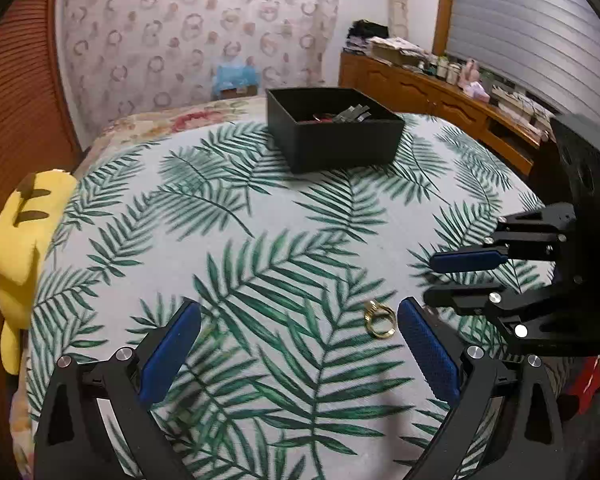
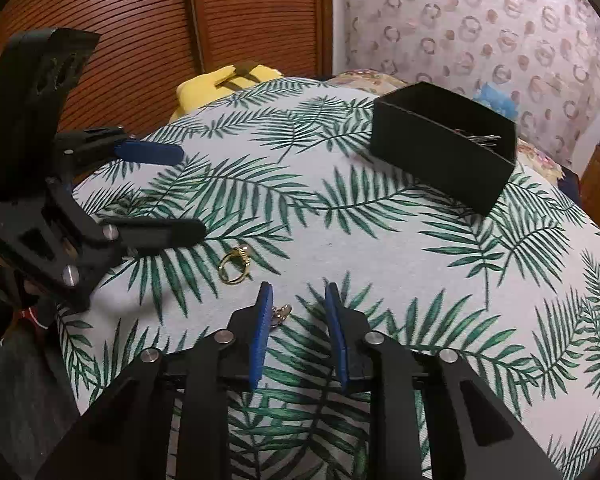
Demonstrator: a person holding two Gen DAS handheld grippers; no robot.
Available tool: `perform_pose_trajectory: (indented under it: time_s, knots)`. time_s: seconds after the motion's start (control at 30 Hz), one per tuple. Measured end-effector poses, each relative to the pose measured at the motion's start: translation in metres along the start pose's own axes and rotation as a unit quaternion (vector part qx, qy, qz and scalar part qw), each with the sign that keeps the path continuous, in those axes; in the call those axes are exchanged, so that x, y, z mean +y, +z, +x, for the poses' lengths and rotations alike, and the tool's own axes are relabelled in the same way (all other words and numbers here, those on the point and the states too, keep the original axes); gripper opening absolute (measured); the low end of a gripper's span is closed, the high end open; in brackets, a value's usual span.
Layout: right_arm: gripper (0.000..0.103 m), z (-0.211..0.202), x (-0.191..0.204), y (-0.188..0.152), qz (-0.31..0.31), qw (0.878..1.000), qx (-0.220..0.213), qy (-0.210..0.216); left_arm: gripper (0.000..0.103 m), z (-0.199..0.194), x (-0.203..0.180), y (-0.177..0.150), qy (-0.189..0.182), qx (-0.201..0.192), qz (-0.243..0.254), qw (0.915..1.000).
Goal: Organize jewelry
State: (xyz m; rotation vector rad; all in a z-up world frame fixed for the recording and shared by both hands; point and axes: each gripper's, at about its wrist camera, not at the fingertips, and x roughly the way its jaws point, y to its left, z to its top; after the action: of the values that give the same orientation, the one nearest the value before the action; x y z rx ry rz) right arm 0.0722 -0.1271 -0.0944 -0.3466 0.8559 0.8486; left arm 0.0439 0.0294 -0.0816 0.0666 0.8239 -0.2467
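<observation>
One gold ring (image 1: 380, 319), one black box (image 1: 334, 128), two open grippers.

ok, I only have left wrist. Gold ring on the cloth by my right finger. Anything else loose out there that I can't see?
Observer: Yes. A small silvery piece lies on the leaf-print cloth, between the fingers of the right gripper.
Operator: Gripped?
Observer: No. Those fingers are apart. The piece sits close beside the left pad, with a clear gap to the other pad.
Operator: How far is the ring from it?
Observer: Close. The gold ring lies just beyond and left of the silvery piece, between the right gripper and the left gripper.
</observation>
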Motion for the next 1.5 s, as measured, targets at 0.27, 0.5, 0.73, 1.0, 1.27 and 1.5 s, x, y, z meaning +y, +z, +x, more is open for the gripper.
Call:
perform_pose_trajectory:
  time_s: [0.27, 0.5, 0.73, 1.0, 1.27, 1.5]
  knots:
    - [0.007, -0.001, 0.001, -0.003, -0.006, 1.000, 0.003, 0.007, 0.086, 0.007, -0.015, -0.003, -0.011, 0.011, 0.018, 0.9997]
    - [0.007, -0.016, -0.009, -0.001, 0.007, 1.000, -0.019, -0.003, 0.066, 0.012, -0.019, -0.003, -0.022, 0.019, 0.021, 0.9994]
    - [0.007, -0.027, -0.023, 0.001, 0.018, 0.999, -0.029, -0.021, 0.036, 0.023, -0.032, -0.001, -0.037, 0.030, 0.040, 0.9980]
    - [0.007, -0.029, -0.028, 0.000, 0.022, 0.999, -0.032, -0.026, 0.010, 0.021, -0.033, 0.000, -0.052, 0.025, 0.039, 0.9976]
    - [0.007, -0.033, -0.042, 0.013, 0.024, 0.998, -0.045, -0.040, 0.009, 0.018, -0.024, 0.018, -0.040, 0.004, 0.028, 0.9988]
    - [0.007, -0.035, -0.085, 0.050, 0.036, 0.993, -0.075, -0.080, 0.009, 0.024, -0.018, 0.064, -0.032, -0.033, 0.029, 0.9985]
